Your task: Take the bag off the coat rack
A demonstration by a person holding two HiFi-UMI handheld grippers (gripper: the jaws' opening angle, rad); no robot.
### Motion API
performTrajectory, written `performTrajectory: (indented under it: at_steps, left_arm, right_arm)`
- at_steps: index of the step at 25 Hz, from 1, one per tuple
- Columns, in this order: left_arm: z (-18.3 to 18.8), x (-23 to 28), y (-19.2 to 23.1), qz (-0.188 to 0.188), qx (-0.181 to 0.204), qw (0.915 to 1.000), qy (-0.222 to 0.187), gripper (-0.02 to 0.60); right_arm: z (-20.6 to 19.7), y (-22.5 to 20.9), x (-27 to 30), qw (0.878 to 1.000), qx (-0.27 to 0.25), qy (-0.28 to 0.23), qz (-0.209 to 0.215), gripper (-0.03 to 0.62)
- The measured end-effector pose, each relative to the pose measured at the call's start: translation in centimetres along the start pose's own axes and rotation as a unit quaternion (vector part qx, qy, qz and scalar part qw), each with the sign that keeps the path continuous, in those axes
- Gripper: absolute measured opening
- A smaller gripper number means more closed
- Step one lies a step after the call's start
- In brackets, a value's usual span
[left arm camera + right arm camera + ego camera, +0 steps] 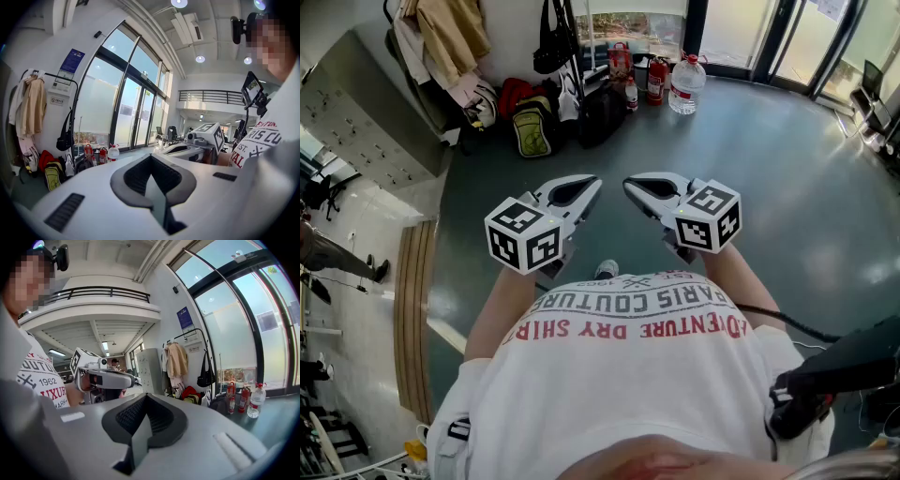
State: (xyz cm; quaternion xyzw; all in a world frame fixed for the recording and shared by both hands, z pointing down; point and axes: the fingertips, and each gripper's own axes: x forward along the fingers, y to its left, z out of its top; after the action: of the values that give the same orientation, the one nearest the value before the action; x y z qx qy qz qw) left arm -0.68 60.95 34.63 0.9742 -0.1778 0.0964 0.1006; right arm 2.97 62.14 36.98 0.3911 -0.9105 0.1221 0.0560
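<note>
A black bag (551, 42) hangs by its straps on the black coat rack (572, 37) against the far wall. The same bag (64, 138) shows at the left of the left gripper view, and the bag (205, 376) also shows at the right of the right gripper view. My left gripper (591, 185) and right gripper (630, 185) are held side by side before my chest, well short of the rack. Both point toward it. The left gripper (151, 157) is shut with nothing in it. The right gripper (146, 397) is also shut and empty.
Beige coats (450, 33) hang at the rack's left end. Backpacks (532, 127) lie on the floor beneath it. Fire extinguishers (656, 80) and a large water bottle (685, 84) stand by the glass doors. A grey locker cabinet (366, 122) is at the left.
</note>
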Motion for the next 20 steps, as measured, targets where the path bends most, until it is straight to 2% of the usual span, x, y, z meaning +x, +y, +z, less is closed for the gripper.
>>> performTrajectory:
  at_steps: [20]
  left_arm:
    - [-2.0,2.1,-2.2,-0.015,-0.012,0.9996,0.022,0.0]
  right_arm:
    - [-2.0,0.0,-2.2,1.0,0.026,0.001,-0.006,0.002]
